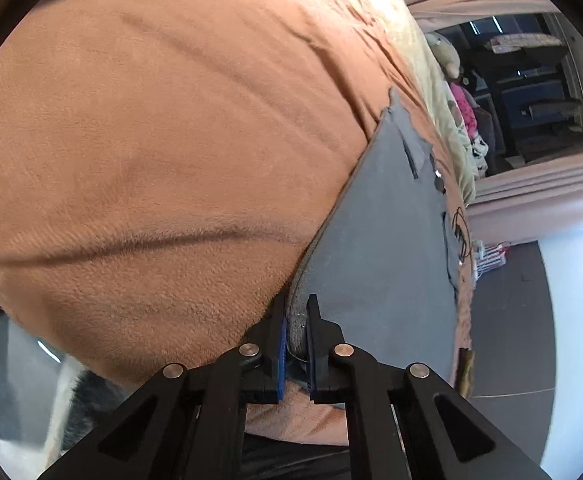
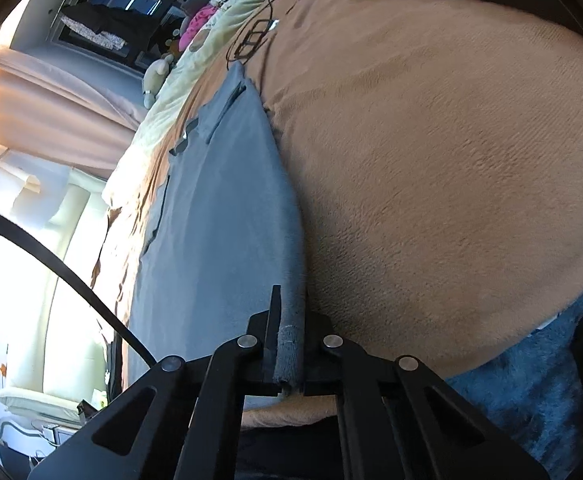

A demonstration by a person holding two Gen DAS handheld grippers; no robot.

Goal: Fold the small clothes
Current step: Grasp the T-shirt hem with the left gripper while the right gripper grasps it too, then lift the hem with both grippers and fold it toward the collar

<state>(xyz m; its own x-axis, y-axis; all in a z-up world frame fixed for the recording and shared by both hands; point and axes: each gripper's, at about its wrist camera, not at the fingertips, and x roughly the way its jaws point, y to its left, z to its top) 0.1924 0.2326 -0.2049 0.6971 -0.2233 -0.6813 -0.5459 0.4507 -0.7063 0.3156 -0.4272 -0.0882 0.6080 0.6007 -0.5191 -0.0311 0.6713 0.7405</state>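
While the grey garment (image 1: 375, 240) lies spread flat on the orange-brown blanket (image 1: 151, 140) that covers the bed, both grippers grip it along one hemmed edge. Seen from the left wrist, the left gripper (image 1: 297, 332) has its fingers (image 1: 281, 344) pressed together on a bunched, rolled bit of the garment's hem, the stitched border showing between the blue pads. From that grip the garment runs away in a long flat panel, its straight edge lying against the blanket and its far end showing slits and a small notch.

Seen from the right wrist, the right gripper (image 2: 291, 344) likewise pinches the garment (image 2: 219, 220), with a thick fold of the hem caught between its fingers (image 2: 275, 320). The cloth stretches away from those fingers as a smooth grey sheet, the blanket (image 2: 451, 160) beside it on one side and a narrow strip of blanket on the other.

Beyond the garment's far end a black cable (image 2: 251, 42) lies looped on the blanket. Past that, a pale yellow duvet (image 2: 195, 68) is rumpled along the bed's edge, with soft toys (image 2: 157, 74) and a pink item near it. A blue fluffy fabric (image 2: 531, 380) sits beside the blanket, close to the right gripper. A dark strap (image 2: 51, 252) crosses the right wrist view beside the garment.
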